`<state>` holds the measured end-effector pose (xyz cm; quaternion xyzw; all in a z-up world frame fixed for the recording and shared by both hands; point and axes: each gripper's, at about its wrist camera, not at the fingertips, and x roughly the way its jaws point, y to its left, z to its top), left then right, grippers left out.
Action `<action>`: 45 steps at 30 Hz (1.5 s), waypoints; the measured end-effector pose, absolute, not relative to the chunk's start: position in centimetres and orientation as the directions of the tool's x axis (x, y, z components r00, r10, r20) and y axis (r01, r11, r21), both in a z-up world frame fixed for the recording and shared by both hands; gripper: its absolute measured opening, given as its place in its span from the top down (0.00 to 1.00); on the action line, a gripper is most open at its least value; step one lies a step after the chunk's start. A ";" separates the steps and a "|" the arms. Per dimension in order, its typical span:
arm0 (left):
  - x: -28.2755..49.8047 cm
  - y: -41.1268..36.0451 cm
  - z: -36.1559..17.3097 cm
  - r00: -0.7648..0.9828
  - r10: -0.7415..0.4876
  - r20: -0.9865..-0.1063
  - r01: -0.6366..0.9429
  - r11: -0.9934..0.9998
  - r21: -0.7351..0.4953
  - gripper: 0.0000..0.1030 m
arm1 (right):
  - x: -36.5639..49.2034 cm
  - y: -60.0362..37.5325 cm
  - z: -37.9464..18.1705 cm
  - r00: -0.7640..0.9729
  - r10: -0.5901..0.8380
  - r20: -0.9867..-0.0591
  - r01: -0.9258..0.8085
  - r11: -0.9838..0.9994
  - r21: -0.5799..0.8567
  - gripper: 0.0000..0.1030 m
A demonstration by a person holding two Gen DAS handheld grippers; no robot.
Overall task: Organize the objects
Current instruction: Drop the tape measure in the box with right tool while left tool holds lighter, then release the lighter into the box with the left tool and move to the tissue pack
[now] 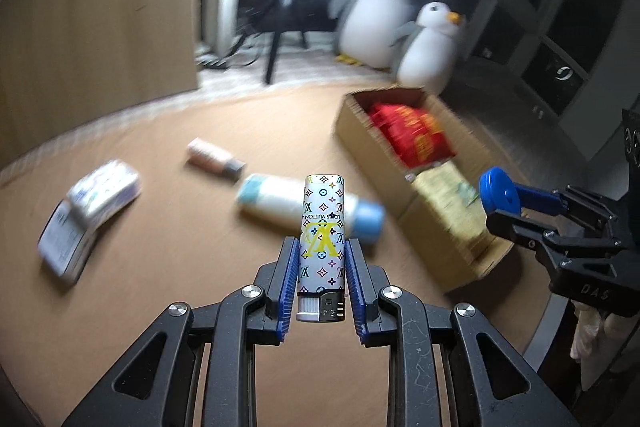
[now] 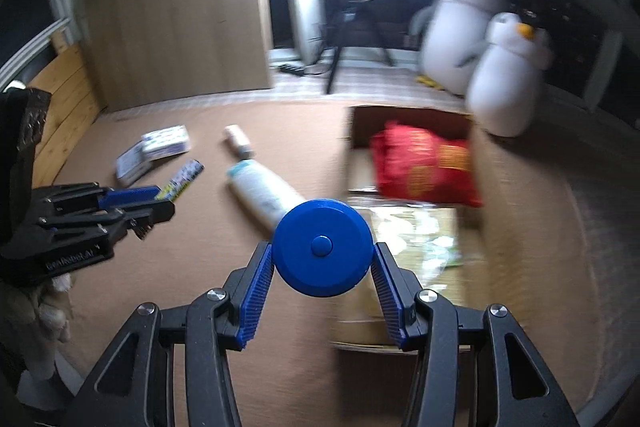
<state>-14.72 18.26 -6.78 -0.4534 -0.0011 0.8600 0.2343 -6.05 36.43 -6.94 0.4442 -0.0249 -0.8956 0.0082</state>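
My left gripper [image 1: 322, 269], held level above the desk [image 1: 172, 259]: fingers pinching an upright patterned lighter [image 1: 323, 227]. My right gripper [image 2: 323, 269], raised at the near edge of the cardboard box [image 2: 520, 227]: fingers clamping a blue round disc [image 2: 323, 247]. White bottle [image 1: 280, 205] lies left of the box.

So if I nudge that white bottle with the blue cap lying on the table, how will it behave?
The white bottle lies on its side and looks round, so it will probably roll sideways. Its body looks smooth, likely slippery for the fingers. It is blurred, so how full it is cannot be judged.
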 end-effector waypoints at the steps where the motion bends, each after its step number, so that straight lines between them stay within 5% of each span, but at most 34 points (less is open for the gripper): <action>1: -15.2 19.4 -6.5 -0.480 0.413 -0.774 -0.413 -0.885 -0.215 0.75 | -5.9 37.3 -6.9 -0.605 -0.025 -0.796 -0.022 -0.999 0.048 0.55; 19: -21.3 31.8 -8.2 -0.414 0.475 -0.776 -0.477 -0.840 -0.260 0.75 | -6.6 44.9 -8.7 -0.580 0.009 -0.815 -0.100 -0.993 0.060 0.55; 22: -21.5 32.1 -8.2 -0.420 0.473 -0.774 -0.472 -0.843 -0.258 0.51 | -6.5 44.9 -8.5 -0.590 0.019 -0.807 -0.110 -0.992 0.056 0.43; 24: -21.4 31.8 -7.8 -0.436 0.471 -0.767 -0.470 -0.846 -0.252 0.42 | -6.2 44.8 -8.2 -0.600 0.018 -0.800 -0.107 -0.993 0.057 0.37; 45: -16.2 16.2 -7.1 -0.495 0.384 -0.779 -0.305 -0.917 -0.259 0.42 | -5.5 37.6 -8.6 -0.619 -0.121 -0.776 -0.064 -0.977 0.204 0.36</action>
